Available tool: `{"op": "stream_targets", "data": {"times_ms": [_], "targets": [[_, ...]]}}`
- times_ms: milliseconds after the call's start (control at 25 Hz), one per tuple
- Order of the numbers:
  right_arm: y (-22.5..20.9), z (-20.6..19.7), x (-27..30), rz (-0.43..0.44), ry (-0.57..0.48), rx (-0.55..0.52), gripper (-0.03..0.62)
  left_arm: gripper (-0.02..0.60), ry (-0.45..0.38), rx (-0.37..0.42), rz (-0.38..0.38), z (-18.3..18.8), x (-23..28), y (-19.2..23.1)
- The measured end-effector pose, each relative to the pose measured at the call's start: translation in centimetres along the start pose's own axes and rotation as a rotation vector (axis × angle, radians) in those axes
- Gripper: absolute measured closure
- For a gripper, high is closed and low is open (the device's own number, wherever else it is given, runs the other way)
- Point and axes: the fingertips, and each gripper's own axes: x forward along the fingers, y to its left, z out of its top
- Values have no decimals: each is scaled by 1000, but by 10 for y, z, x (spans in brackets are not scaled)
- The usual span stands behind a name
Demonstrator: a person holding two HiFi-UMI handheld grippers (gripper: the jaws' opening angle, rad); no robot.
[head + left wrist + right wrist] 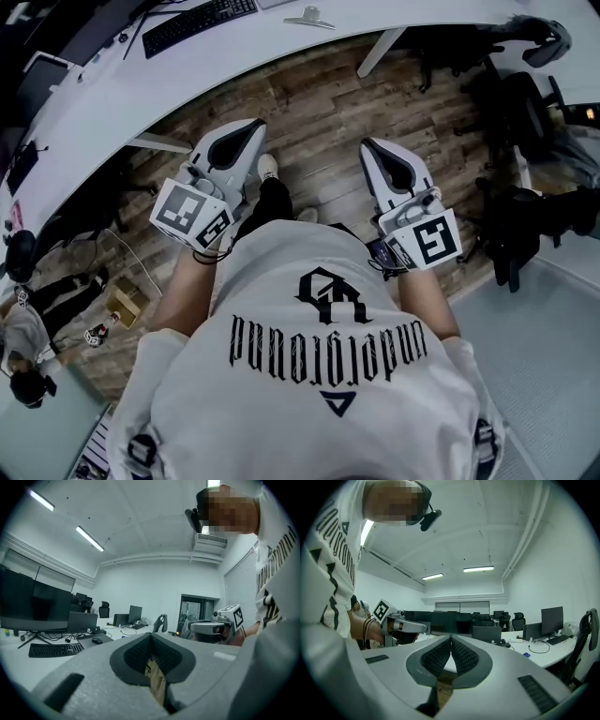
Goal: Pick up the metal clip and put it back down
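A small grey metal piece [309,18], possibly the clip, lies on the white desk [112,94] at the top of the head view, well beyond both grippers. My left gripper [253,127] is held level over the wooden floor, short of the desk edge, its jaws shut with nothing between them. To its right, my right gripper [367,146] is also shut and empty. In the left gripper view the pads [140,653] meet at the tip, and the right gripper [211,629] shows alongside. The right gripper view shows closed pads [464,657] and the left gripper [405,626].
A black keyboard [197,23] lies on the curved desk near the metal piece. Black office chairs [525,103] stand at the right. Monitors [33,606], a keyboard [54,649] and a mouse [96,641] sit on the desk at the left.
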Motion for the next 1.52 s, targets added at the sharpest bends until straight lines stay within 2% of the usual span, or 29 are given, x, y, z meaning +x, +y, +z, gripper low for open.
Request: {"op": "stream_targets", "data": {"times_ms": [400,680,920,1200,1520], "targets": [[-42,2,65,-8,12,-1,579,569,17,-21,-41,6,43,53],[-62,9,129,-9,38,-14,579,569,32,-35,-82,15,65,111],[-70,15,182,-14,38,-10,579,569,44,-24,-123,26,73,158],[-77,21,230,-29,45,-21,579,569,59,-20,-180,28,75,192],[-82,16,262,-37,68,-18,579,569,70,-31,-191,28,75,225]]}}
